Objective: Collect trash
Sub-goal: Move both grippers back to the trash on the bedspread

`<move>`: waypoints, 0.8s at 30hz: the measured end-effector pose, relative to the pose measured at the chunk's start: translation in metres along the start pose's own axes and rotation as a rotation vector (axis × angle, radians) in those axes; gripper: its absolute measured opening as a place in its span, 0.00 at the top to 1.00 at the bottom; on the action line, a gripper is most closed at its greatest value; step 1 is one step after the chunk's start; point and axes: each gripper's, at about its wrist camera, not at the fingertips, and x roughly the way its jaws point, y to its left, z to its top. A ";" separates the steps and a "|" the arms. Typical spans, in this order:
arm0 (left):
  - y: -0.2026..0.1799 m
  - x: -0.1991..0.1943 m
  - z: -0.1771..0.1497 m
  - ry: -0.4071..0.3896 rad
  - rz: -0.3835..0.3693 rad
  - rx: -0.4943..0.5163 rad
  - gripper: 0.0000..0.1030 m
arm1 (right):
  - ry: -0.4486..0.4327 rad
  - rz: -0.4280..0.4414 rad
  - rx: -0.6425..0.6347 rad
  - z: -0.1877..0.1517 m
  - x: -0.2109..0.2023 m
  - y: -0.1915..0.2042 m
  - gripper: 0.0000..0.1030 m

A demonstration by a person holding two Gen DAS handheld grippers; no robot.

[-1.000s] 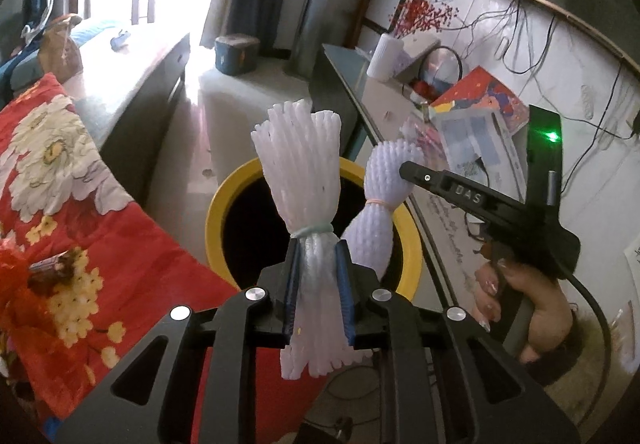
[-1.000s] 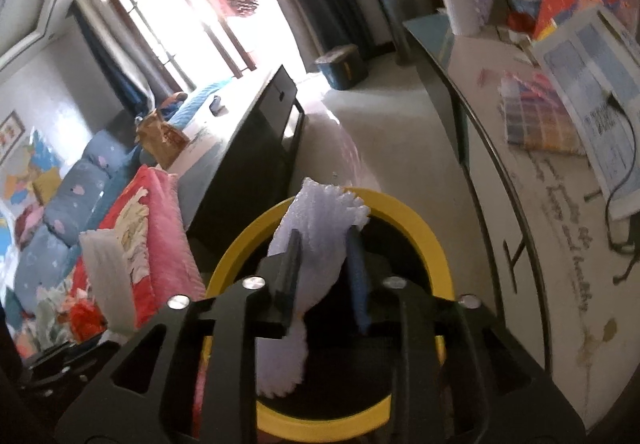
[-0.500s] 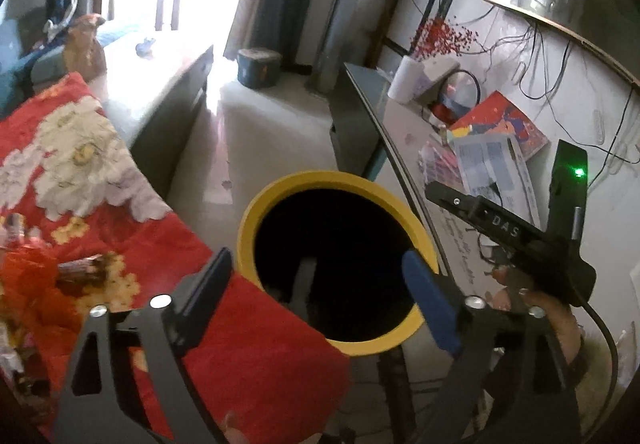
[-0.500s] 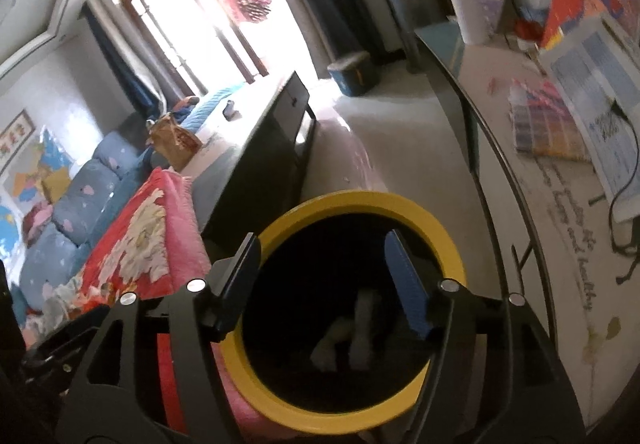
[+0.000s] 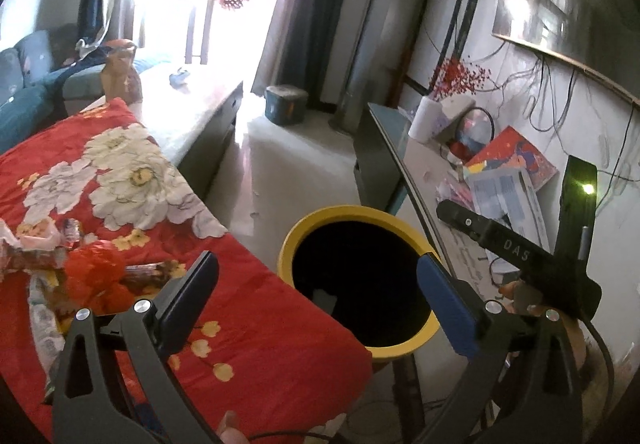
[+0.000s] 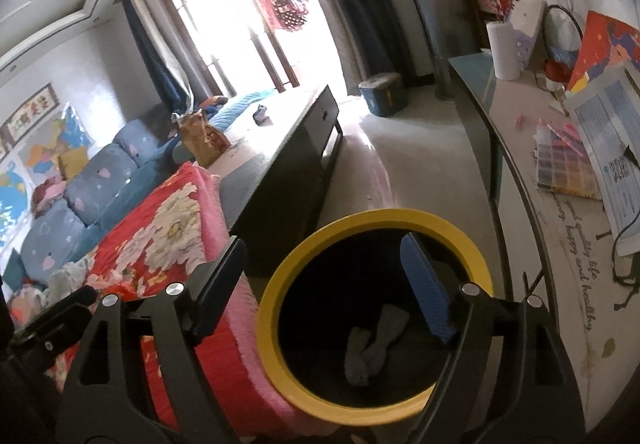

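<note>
Trash, 2 pale foam fruit nets (image 6: 370, 344), lay on the dark bottom of the yellow-rimmed bin (image 6: 478, 260) as I looked down through the right wrist camera. My right gripper (image 6: 328, 284) hung above the bin mouth, its jaws spreading apart with nothing between them, the blue-padded finger (image 6: 426, 292) over the bin's right side and the black finger over the edge of the red floral cloth (image 6: 160, 236).

From the left wrist camera, my left gripper (image 5: 320, 300) also stood wide and empty, its jaws parting, framing the same bin (image 5: 288, 248) beyond the near right corner of the cloth (image 5: 248, 324). Inside that view the bin read almost black, and only 1 faint pale patch showed low on its near wall; I could not tell what it was.

More trash waited on the cloth to the left: a crumpled red wrapper (image 5: 96, 276), a brown-and-silver wrapper (image 5: 148, 270) beside it and crinkled pale packaging (image 5: 24, 240) farther left.

To the right of the bin, the right gripper's black body (image 5: 516, 252) showed with a green light, a hand (image 5: 520, 292) beneath it. A glass-topped side table (image 6: 516, 148) along the right wall carried papers (image 6: 608, 148), a colour card (image 6: 560, 164) and a white vase of red berries (image 6: 506, 44). A low dark cabinet (image 6: 288, 164) ran toward the bright far window.
</note>
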 end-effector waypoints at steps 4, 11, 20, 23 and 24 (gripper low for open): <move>0.008 -0.014 0.000 -0.030 0.012 -0.018 0.06 | -0.015 0.022 -0.030 0.001 -0.006 0.012 0.28; 0.022 -0.035 0.001 -0.076 0.058 -0.034 0.06 | -0.021 0.057 -0.074 -0.002 -0.011 0.032 0.26; 0.053 -0.059 -0.002 -0.119 0.109 -0.100 0.06 | -0.006 0.114 -0.140 -0.009 -0.016 0.062 0.25; 0.063 -0.066 -0.003 -0.130 0.125 -0.119 0.06 | 0.002 0.137 -0.168 -0.013 -0.017 0.074 0.25; 0.066 -0.068 -0.003 -0.134 0.131 -0.124 0.06 | 0.007 0.147 -0.178 -0.014 -0.017 0.078 0.25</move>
